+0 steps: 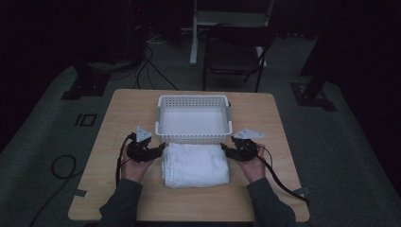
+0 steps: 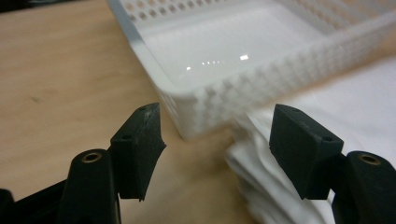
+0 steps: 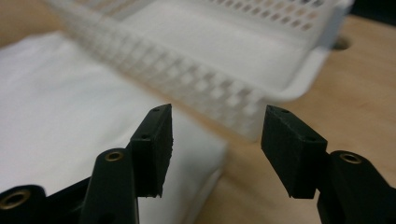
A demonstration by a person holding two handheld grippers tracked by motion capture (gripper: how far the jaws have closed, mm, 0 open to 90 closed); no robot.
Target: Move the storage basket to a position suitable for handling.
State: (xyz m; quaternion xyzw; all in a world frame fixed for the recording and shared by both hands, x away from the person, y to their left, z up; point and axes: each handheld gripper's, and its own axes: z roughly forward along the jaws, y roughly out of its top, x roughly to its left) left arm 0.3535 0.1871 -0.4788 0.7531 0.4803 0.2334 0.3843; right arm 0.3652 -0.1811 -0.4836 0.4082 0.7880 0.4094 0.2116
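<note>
Folded white cloth lies on the table, just near of the empty basket, between left tongs and right tongs. Left gripper view: jaws wide, empty, straddling the cloth corner. Right gripper view: likewise. Risk: pinching top layers only, unfolding the stack.

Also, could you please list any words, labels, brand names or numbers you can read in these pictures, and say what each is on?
None can be read.
The white basket, the folded white cloth, the wooden table and both grippers, left and right, bear no visible print.
</note>
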